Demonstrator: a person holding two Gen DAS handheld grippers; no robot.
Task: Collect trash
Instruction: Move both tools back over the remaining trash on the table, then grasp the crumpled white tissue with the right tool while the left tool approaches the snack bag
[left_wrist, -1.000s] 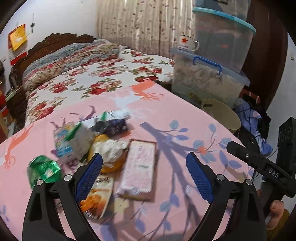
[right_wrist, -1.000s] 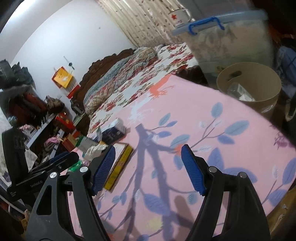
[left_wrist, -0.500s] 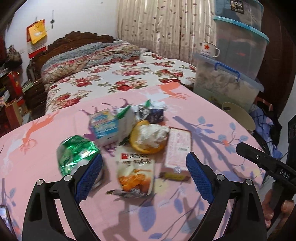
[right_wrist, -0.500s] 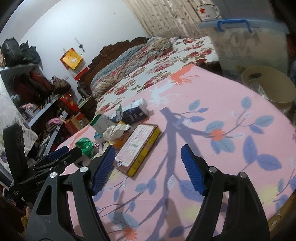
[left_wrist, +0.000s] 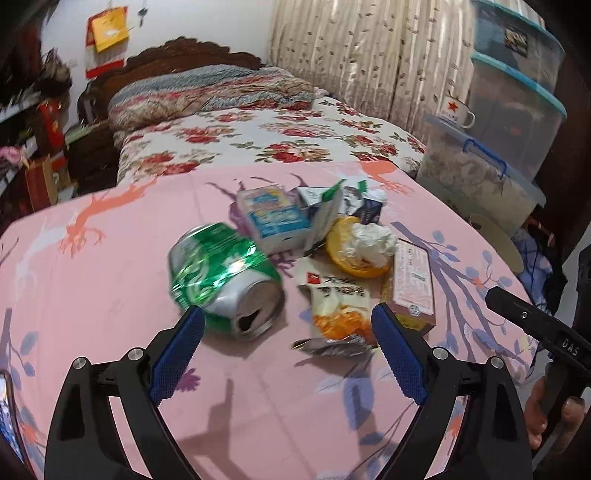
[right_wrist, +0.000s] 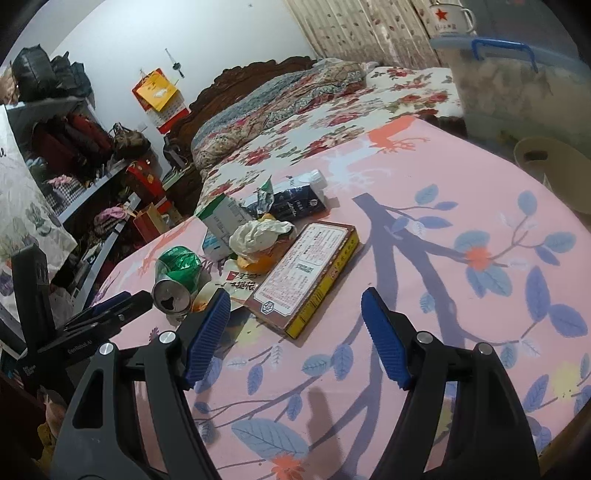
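Both jaws gape wide and hold nothing: our left gripper (left_wrist: 284, 354) hangs before the crushed green can (left_wrist: 221, 273). Our right gripper (right_wrist: 295, 332) faces the flat box (right_wrist: 303, 277) mid-tabletop (right_wrist: 443, 192)

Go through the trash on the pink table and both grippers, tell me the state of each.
Green can: crushed, on its side.
Snack wrapper: torn open, lying flat.
Flat box: closed, lying flat.
Tissue: crumpled.
Left gripper: open, empty.
Right gripper: open, empty.
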